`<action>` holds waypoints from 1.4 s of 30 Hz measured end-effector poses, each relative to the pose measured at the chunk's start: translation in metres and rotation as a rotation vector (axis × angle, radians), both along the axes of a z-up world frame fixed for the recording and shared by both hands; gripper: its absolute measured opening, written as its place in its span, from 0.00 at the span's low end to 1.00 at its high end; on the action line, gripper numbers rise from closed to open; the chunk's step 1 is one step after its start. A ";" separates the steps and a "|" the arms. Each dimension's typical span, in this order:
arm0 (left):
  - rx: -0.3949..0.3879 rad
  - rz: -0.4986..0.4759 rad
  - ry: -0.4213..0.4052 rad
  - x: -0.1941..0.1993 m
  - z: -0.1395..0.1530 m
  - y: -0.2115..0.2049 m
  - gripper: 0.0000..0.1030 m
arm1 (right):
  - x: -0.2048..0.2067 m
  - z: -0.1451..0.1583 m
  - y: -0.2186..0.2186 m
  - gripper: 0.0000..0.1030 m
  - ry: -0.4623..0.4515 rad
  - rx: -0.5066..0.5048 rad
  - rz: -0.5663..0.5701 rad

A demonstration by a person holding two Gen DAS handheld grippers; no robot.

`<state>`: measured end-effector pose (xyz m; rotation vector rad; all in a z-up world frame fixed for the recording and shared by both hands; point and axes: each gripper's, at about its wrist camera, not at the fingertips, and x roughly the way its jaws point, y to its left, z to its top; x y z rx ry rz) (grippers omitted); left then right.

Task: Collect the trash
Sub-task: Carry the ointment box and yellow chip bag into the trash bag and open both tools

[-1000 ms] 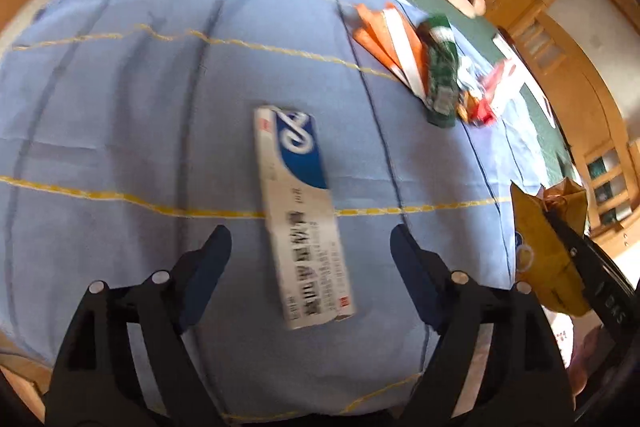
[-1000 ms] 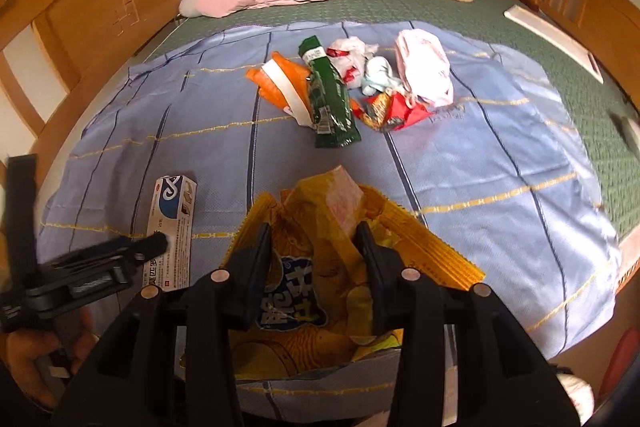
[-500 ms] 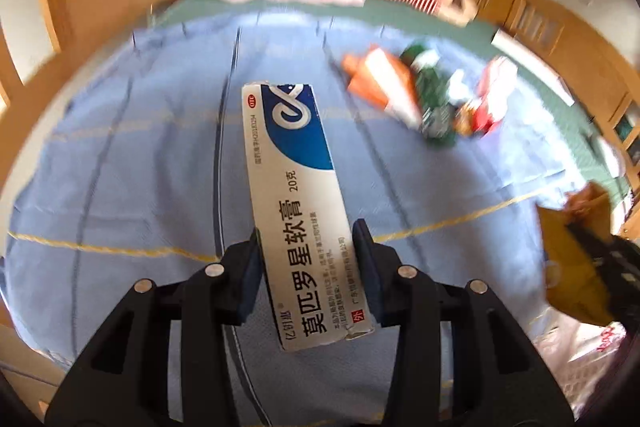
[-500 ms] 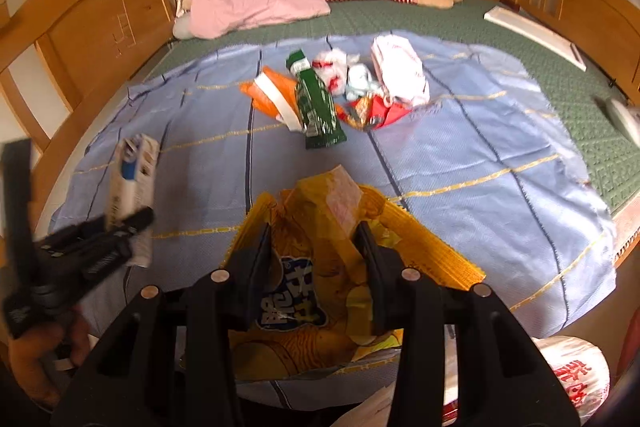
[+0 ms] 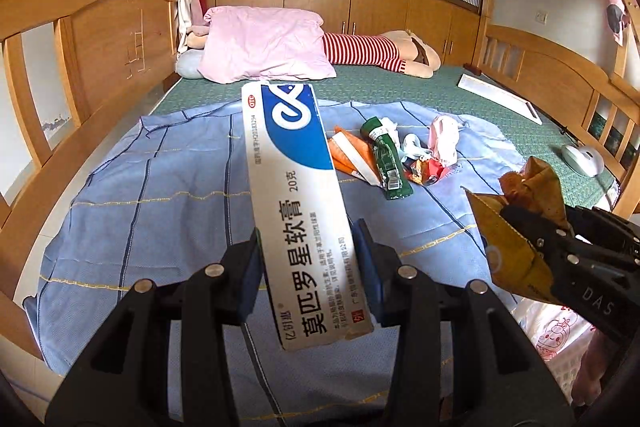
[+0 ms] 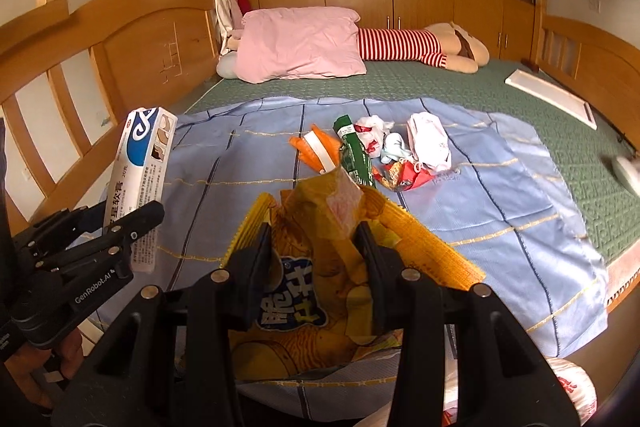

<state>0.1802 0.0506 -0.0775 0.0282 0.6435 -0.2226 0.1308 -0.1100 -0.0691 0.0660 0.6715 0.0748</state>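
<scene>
My left gripper (image 5: 307,259) is shut on a long white and blue ointment box (image 5: 298,203), held up off the blue cloth (image 5: 160,195); the same box (image 6: 140,167) and left gripper (image 6: 116,227) show at the left of the right wrist view. My right gripper (image 6: 316,247) is shut on a crumpled yellow snack bag (image 6: 320,223), also seen in the left wrist view as the yellow bag (image 5: 516,227) at the right. A pile of trash (image 6: 372,151) lies mid-cloth: orange wrapper (image 5: 352,155), green packet (image 5: 386,159), white and red wrappers.
Wooden bed rails (image 5: 80,75) flank the green mat (image 5: 400,87). A pink pillow (image 6: 300,43) and a striped plush toy (image 6: 416,47) lie at the far end. A white plastic bag (image 6: 568,383) sits below the bed's near edge, a computer mouse (image 5: 582,159) at right.
The left gripper closed on the ointment box, which lay on the cloth, and lifted it clear. Both grippers rose and tilted up, bringing the far end of the room into view.
</scene>
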 end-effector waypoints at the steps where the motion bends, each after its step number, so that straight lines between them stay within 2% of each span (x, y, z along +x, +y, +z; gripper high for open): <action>1: 0.003 -0.002 -0.003 -0.001 0.001 0.000 0.42 | -0.001 0.001 0.001 0.42 -0.002 -0.002 0.001; 10: 0.007 -0.042 -0.020 -0.015 0.006 0.000 0.42 | -0.008 0.001 0.000 0.42 0.014 -0.064 -0.035; 14: -0.005 -0.107 -0.018 -0.018 0.006 -0.007 0.42 | -0.017 0.004 -0.006 0.42 0.017 -0.091 -0.047; 17: -0.009 -0.194 -0.013 -0.024 0.004 -0.019 0.42 | -0.030 0.007 -0.022 0.42 0.030 -0.108 -0.064; 20: -0.036 -0.321 0.009 -0.034 0.003 -0.036 0.42 | -0.053 0.012 -0.050 0.42 0.057 -0.127 -0.086; 23: -0.065 -0.438 0.031 -0.047 0.002 -0.050 0.42 | -0.081 0.013 -0.089 0.42 0.123 -0.116 -0.120; 25: -0.104 -0.537 0.058 -0.057 0.001 -0.062 0.42 | -0.099 0.003 -0.113 0.43 0.217 -0.086 -0.124; 26: -0.114 -0.570 0.068 -0.060 0.000 -0.068 0.42 | -0.107 -0.008 -0.124 0.47 0.288 -0.081 -0.133; 27: -0.122 -0.618 0.081 -0.065 -0.001 -0.076 0.42 | -0.111 -0.019 -0.129 0.55 0.354 -0.081 -0.139; 29: -0.125 -0.684 0.096 -0.074 -0.005 -0.089 0.42 | -0.123 -0.056 -0.138 0.58 0.535 -0.077 -0.135; 30: -0.129 -0.718 0.106 -0.079 -0.007 -0.096 0.42 | -0.128 -0.065 -0.141 0.60 0.564 -0.068 -0.147; 32: -0.153 -0.795 0.151 -0.088 -0.012 -0.109 0.42 | -0.142 -0.070 -0.157 0.64 0.555 0.004 -0.206; 33: -0.167 -0.862 0.189 -0.095 -0.017 -0.118 0.42 | -0.147 -0.066 -0.168 0.67 0.520 0.056 -0.246; 35: -0.137 -0.970 0.227 -0.113 -0.024 -0.135 0.43 | -0.158 -0.047 -0.198 0.72 0.418 0.186 -0.355; 36: -0.095 -1.041 0.237 -0.129 -0.029 -0.145 0.49 | -0.160 -0.041 -0.207 0.72 0.385 0.225 -0.390; 37: -0.061 -1.092 0.235 -0.142 -0.032 -0.152 0.66 | -0.161 -0.033 -0.218 0.73 0.345 0.270 -0.430; 39: 0.004 -1.099 0.186 -0.160 -0.035 -0.159 0.89 | -0.159 -0.025 -0.230 0.74 0.321 0.298 -0.465; 41: 0.005 -1.093 0.161 -0.163 -0.032 -0.157 0.89 | -0.155 -0.024 -0.231 0.74 0.315 0.286 -0.477; 42: -0.040 -1.085 0.176 -0.156 -0.030 -0.152 0.89 | -0.151 -0.025 -0.229 0.74 0.311 0.277 -0.481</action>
